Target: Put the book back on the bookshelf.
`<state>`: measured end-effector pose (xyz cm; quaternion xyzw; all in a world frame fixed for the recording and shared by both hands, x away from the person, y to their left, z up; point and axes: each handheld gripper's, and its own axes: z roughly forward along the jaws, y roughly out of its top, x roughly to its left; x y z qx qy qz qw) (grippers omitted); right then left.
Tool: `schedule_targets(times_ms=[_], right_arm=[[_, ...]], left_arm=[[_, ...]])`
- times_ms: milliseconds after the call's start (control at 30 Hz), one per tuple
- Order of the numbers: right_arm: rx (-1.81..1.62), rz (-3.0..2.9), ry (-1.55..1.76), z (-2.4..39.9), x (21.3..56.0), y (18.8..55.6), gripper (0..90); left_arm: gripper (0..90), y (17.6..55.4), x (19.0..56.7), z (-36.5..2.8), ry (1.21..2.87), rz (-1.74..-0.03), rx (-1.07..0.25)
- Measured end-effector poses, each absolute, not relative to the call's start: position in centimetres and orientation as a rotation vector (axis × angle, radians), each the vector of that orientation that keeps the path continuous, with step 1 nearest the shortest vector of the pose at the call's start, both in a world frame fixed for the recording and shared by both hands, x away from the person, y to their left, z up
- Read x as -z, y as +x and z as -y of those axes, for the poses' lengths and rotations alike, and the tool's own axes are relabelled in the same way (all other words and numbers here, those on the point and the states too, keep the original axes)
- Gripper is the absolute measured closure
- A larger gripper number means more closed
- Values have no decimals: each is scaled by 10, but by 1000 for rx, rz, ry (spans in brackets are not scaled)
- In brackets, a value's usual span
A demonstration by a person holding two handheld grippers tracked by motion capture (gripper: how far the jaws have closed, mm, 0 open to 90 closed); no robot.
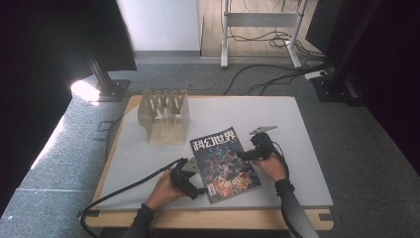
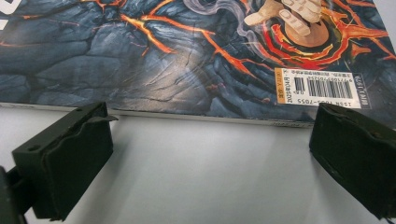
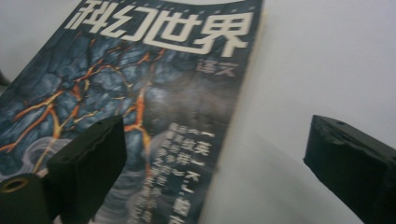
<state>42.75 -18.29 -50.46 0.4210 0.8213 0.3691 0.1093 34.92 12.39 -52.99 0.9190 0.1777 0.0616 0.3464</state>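
A magazine (image 1: 225, 163) with a dark blue and orange cover and white title characters lies flat on the white table (image 1: 297, 129). My left gripper (image 1: 197, 173) sits at the magazine's left edge, low on the table. In the left gripper view the left gripper (image 2: 212, 119) stands open, with the magazine (image 2: 187, 56) edge just beyond the jaws and a barcode at the right. My right gripper (image 1: 244, 154) hovers at the magazine's right edge. In the right gripper view the right gripper (image 3: 217, 123) is open, astride the edge of the magazine (image 3: 154, 93), touching nothing.
A wooden slotted rack (image 1: 165, 115) stands at the table's back left, beyond the magazine. Cables trail from both grippers toward the front edge. A desk frame and loose cables lie on the floor beyond the table.
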Motion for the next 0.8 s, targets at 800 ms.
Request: schedule_targets(times_ms=[800], right_arm=[[-1185,-2455,1491,177,516,424,356]], left_arm=[[0,350,530,-124,2384,-464,-158]])
